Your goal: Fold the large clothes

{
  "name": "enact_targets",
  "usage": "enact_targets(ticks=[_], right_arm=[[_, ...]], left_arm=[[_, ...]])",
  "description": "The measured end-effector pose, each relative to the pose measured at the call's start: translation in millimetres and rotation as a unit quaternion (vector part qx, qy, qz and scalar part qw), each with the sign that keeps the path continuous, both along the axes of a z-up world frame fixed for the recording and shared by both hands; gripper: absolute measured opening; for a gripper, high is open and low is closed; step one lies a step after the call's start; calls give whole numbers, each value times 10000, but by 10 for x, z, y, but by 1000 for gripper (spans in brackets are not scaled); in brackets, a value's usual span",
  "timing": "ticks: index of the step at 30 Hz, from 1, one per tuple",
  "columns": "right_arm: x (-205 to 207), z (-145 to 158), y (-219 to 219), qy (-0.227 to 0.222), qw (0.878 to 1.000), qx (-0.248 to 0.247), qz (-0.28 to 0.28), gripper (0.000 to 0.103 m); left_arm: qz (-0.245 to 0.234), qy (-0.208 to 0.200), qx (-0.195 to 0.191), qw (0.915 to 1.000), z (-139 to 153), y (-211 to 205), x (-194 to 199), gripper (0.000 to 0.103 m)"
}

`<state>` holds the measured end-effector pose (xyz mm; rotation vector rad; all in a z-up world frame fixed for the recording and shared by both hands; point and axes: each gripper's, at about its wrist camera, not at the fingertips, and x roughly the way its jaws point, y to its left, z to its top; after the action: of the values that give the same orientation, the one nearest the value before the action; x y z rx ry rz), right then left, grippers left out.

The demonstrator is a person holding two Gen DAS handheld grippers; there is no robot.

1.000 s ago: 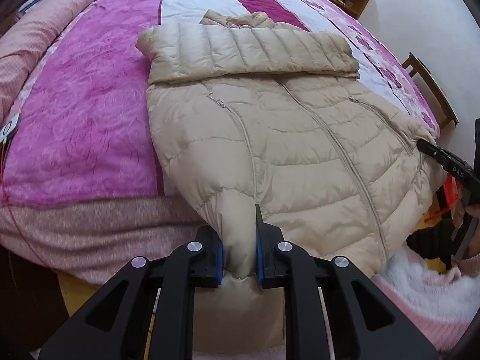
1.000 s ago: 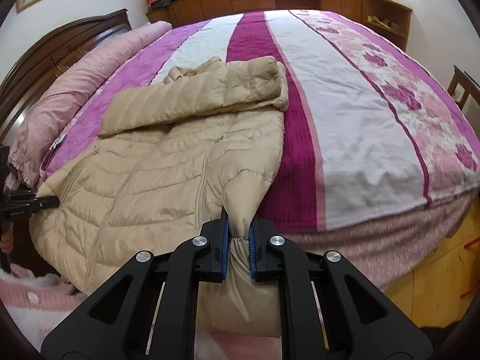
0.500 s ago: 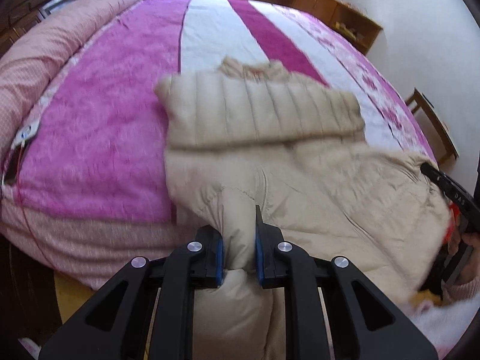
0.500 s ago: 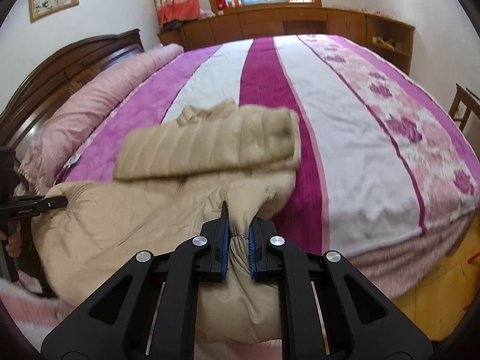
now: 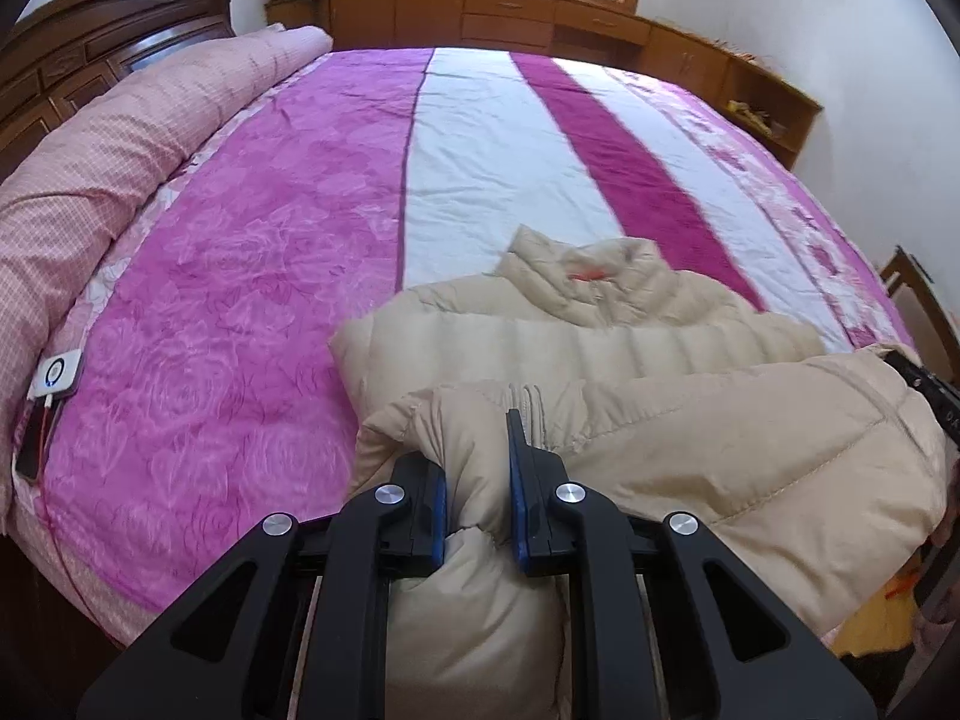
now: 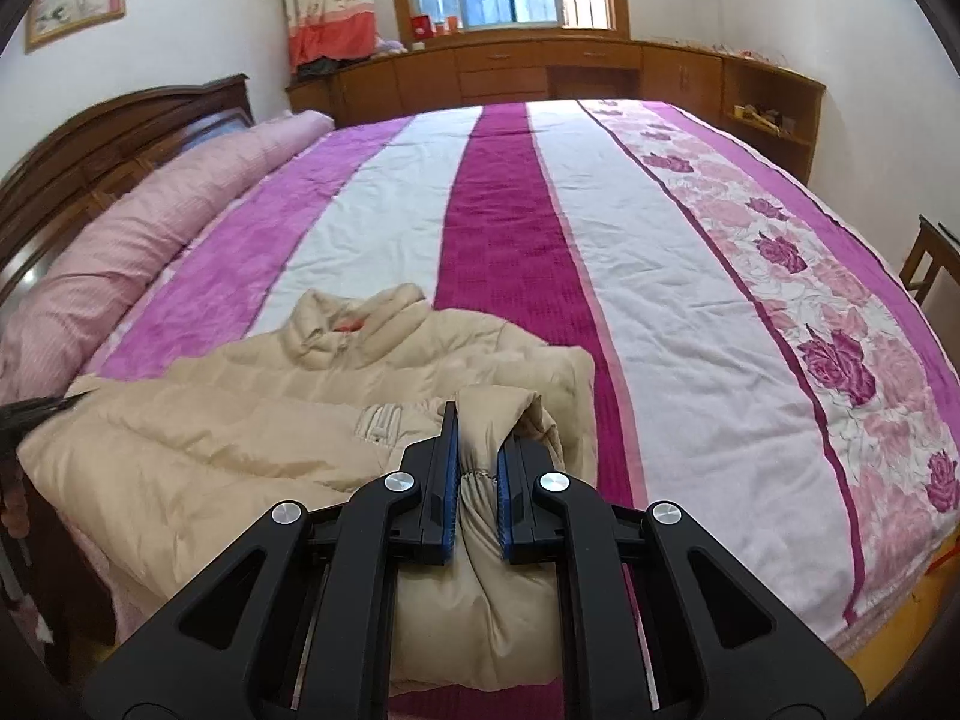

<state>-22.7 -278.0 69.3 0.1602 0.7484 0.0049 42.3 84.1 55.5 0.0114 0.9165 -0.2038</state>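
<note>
A beige puffer jacket (image 5: 690, 444) lies at the near edge of the bed, sleeves folded across its chest, collar (image 5: 576, 276) pointing away. My left gripper (image 5: 477, 468) is shut on the jacket's left hem corner and holds it lifted over the body. My right gripper (image 6: 478, 456) is shut on the right hem corner of the jacket (image 6: 198, 468), also raised. The lower half is folded up toward the sleeves. The right gripper's tip shows at the edge of the left wrist view (image 5: 924, 387).
The bed carries a pink, white and magenta striped cover (image 5: 252, 276). A rolled pink quilt (image 5: 108, 156) lies along the left by the dark headboard (image 6: 108, 144). Wooden cabinets (image 6: 540, 72) stand behind. A wooden chair (image 6: 930, 264) is at the right. A white device (image 5: 57, 372) sits at the bed's left edge.
Both grippers have lifted the hem and carried it forward over the jacket's body toward the collar. The lower half has doubled over, and the zipped front is now covered.
</note>
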Motion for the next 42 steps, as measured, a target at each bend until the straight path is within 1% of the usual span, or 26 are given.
enact_targets(ticks=[3,5,7,9,14,18,20,21,22,23,24,25,26,27,30,31,32,34,37,42], right_arm=[[226,-158,-10,104,9999,-76,-59,11],[319,-290,23,163,9996,-204,-114,12],[406,-485,70,210,9988,-395,-202,12],[473,-652,86,275,9983,-407,-314,14],[609,-870,82,379,9974,-376,-482,17],[666,-921,89,461,9969,-402,-488,20],[673,-911,96,477,9968,-446,-465,22],[670,-900,85,485,9969,-436,-450,24],[665,-888,80,488,9970,-407,-448,25],[660,-868,60,487,9971,-364,-455,29],[648,-845,44,478,9971,-349,-468,36],[642,-820,30,465,9971,-352,-489,44],[631,-787,20,442,9967,-409,-550,58],[613,-742,-1,381,9963,-471,-604,62],[595,-649,-70,334,9976,-340,-511,65],[590,-616,-86,319,9977,-322,-507,65],[581,-568,-104,281,9978,-318,-509,66],[567,-499,-117,239,9979,-323,-512,66],[515,-390,-114,168,9983,-318,-461,66],[346,-279,-109,122,9991,-299,-275,67]], left_arm=[[72,61,41,9999,-158,-19,187,18],[116,100,193,9997,-329,-79,295,19],[167,131,316,9993,-478,-123,364,20],[194,112,424,9989,-583,-171,432,21],[183,106,576,9981,-682,-235,550,23],[184,76,595,9980,-696,-235,562,24],[118,12,616,9980,-666,-231,551,28],[86,-10,588,9982,-638,-213,533,32],[38,-14,528,9986,-602,-191,507,40],[-26,3,451,9990,-568,-176,481,48],[-142,39,303,9994,-521,-149,440,63],[-221,39,213,9995,-473,-131,392,70],[-319,14,157,9994,-417,-117,333,72],[-394,2,140,9991,-374,-113,289,77],[-564,-17,47,9984,-257,-99,150,83],[-654,-28,-52,9978,-208,-87,107,87],[-702,-36,-134,9974,-172,-80,82,88],[-746,-35,-293,9968,-122,-77,57,96],[-734,-3,-516,9960,-90,-93,50,97],[-778,96,-628,9949,-114,-61,-12,97]])
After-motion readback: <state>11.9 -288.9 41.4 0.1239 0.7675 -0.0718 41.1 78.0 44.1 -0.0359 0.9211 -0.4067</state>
